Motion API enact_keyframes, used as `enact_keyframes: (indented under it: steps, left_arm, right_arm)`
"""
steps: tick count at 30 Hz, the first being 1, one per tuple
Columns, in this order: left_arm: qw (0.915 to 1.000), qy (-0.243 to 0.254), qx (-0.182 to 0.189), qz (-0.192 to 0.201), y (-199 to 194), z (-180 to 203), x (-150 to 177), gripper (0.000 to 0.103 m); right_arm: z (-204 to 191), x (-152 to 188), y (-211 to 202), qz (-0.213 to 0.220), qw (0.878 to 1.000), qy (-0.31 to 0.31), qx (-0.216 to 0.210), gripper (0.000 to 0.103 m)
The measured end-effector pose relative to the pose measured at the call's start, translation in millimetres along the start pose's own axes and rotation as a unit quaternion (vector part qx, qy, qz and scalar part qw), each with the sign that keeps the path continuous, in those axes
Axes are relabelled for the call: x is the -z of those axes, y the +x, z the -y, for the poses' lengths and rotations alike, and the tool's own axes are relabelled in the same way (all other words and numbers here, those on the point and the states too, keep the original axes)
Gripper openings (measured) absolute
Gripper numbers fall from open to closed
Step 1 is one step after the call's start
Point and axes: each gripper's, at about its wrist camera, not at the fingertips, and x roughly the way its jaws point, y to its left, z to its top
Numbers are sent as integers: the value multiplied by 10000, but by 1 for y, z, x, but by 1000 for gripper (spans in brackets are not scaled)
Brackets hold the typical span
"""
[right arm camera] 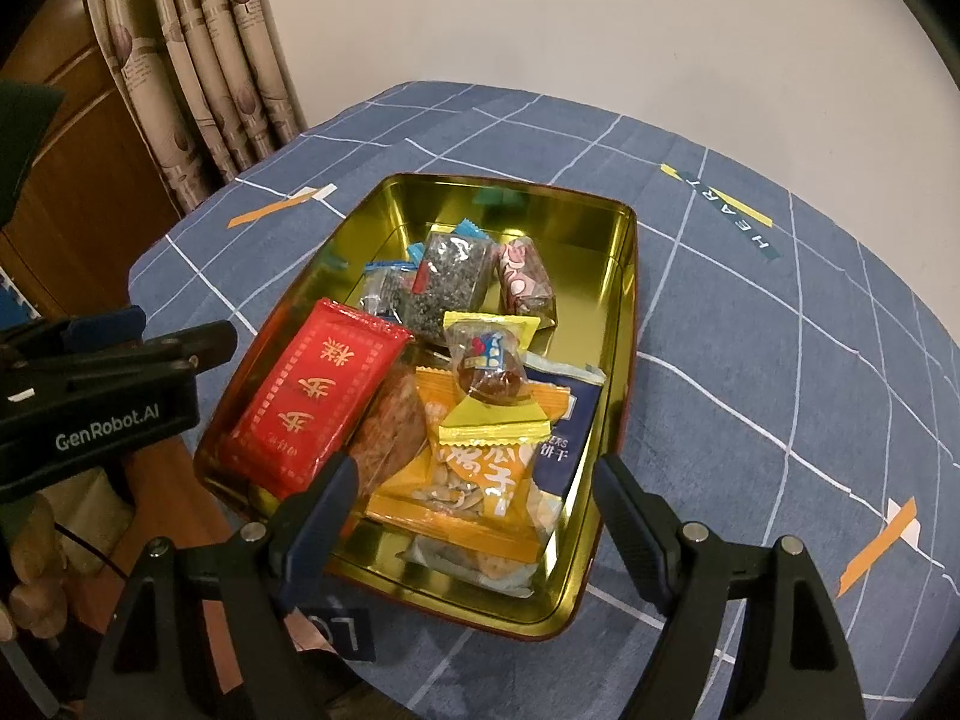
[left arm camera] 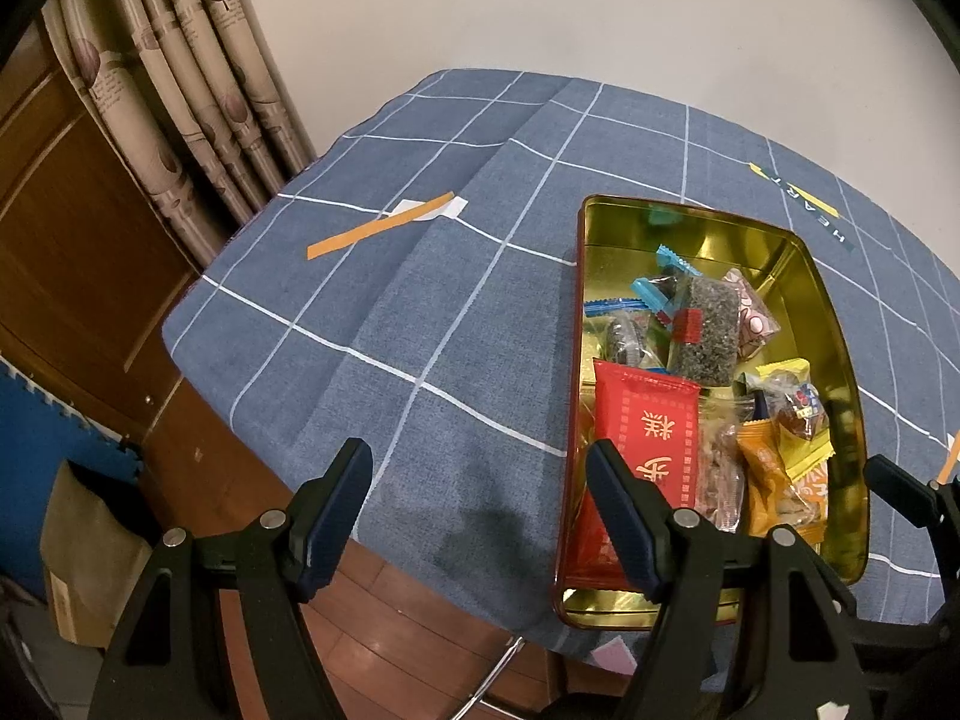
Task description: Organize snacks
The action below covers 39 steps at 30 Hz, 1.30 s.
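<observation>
On the far left stands a brown wooden door [left arm camera: 72,240]. Low down beside it are blue foam floor mats [left arm camera: 36,438] and a tan paper bag [left arm camera: 84,552]. Next to the door hang beige curtains with a leaf print [left arm camera: 180,108]. Behind the table is a plain white wall [left arm camera: 600,12]. The floor under the table is made of brown wood boards [left arm camera: 408,618].

The table is covered by a blue cloth with thin white lines in squares [left arm camera: 420,312]. An orange strip of tape on a white patch [left arm camera: 384,225] lies on the left part of the cloth. The cloth has a long fold running up its middle.

The left gripper [left arm camera: 480,480] hangs over the bare cloth near the table edge. Its jaws are wide apart and hold nothing.

Just to its right sits the shiny gold metal tin with a red outside [right arm camera: 624,276]. It rests flat on the cloth, close to the near edge of the table. The snacks are inside it: a red packet with gold writing [right arm camera: 312,402], an orange packet of nuts [right arm camera: 474,480], a yellow wrapped sweet [right arm camera: 489,360] and a clear pack of dark seeds [right arm camera: 450,276].

The right gripper [right arm camera: 474,480] hangs above the near end of the tin. Its jaws are wide apart too, and they hold nothing.

On the right part of the cloth are a dark label with white letters [right arm camera: 732,216] and another orange tape strip [right arm camera: 882,540].
</observation>
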Motion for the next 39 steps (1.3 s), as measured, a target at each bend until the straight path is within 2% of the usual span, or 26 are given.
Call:
enact_keyframes:
  steps: [25, 30, 32, 39]
  left_arm:
    - [10000, 10, -28, -9, 0, 0, -1, 71]
    - [10000, 12, 26, 82, -2, -1, -1, 75]
    - [9999, 24, 82, 126, -2, -1, -1, 80]
    - [9997, 83, 130, 162, -4, 2, -1, 84]
  right_arm:
    - [0, 0, -3, -12, 9999, 94, -107, 82]
    - [1, 0, -4, 3, 9999, 94, -106, 82]
    - [1, 0, -4, 7, 9999, 108, -111, 82]
    - [1, 0, -5, 20, 9998, 136, -130, 82]
